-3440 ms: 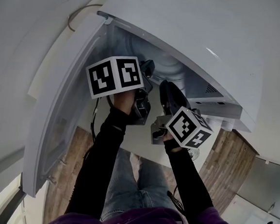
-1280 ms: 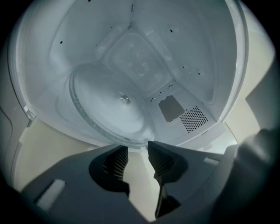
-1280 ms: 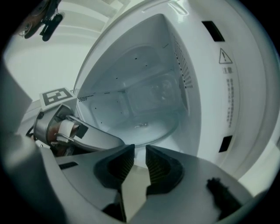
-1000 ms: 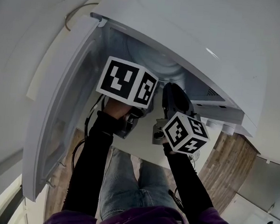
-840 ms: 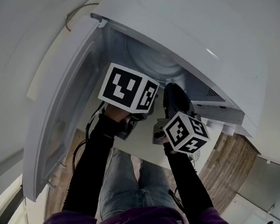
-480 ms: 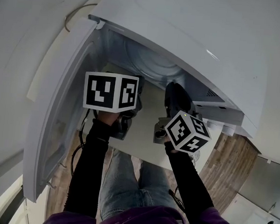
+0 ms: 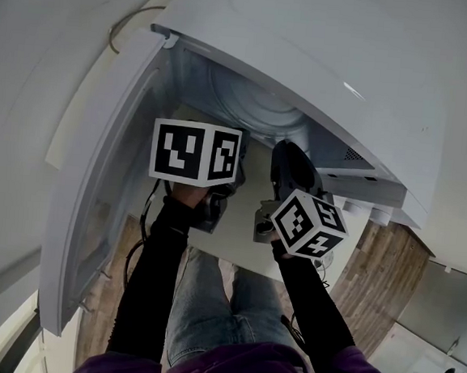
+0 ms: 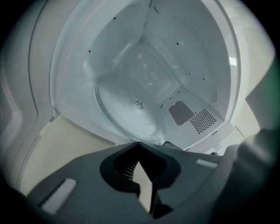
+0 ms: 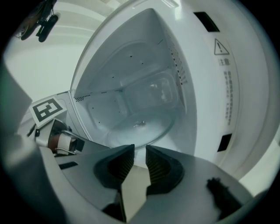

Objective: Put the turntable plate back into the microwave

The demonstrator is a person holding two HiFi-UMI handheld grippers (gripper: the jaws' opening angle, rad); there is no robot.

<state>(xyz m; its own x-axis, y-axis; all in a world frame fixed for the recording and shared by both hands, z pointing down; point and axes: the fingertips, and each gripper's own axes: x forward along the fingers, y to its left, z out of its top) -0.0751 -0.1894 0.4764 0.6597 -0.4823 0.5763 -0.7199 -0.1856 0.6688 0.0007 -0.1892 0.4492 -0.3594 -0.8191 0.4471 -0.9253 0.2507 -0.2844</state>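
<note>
White microwave (image 7: pixel 326 60) open, turntable plate (image 8: pixel 127 116) sitting inside. Left gripper (image 8: pixel 139 145) jaws pinched together, empty; right gripper (image 9: pixel 140 149) jaws narrowly apart, also empty.

1. The microwave (image 8: pixel 183 52) was smooth, glossy white inside.
2. The turntable plate (image 8: pixel 131 111) looked like clear, smooth glass.
3. The left gripper (image 8: pixel 138 145) and right gripper (image 9: pixel 136 151) were matt grey plastic, with ribbed pads.
4. The floor (image 7: pixel 381 268) was wood-grained.

A pale cream surface (image 8: pixel 74 144) carries the white microwave (image 7: pixel 326 52), which stands directly on it with its door (image 7: pixel 95 194) open, above a wood-plank floor (image 7: pixel 381 268).
</note>
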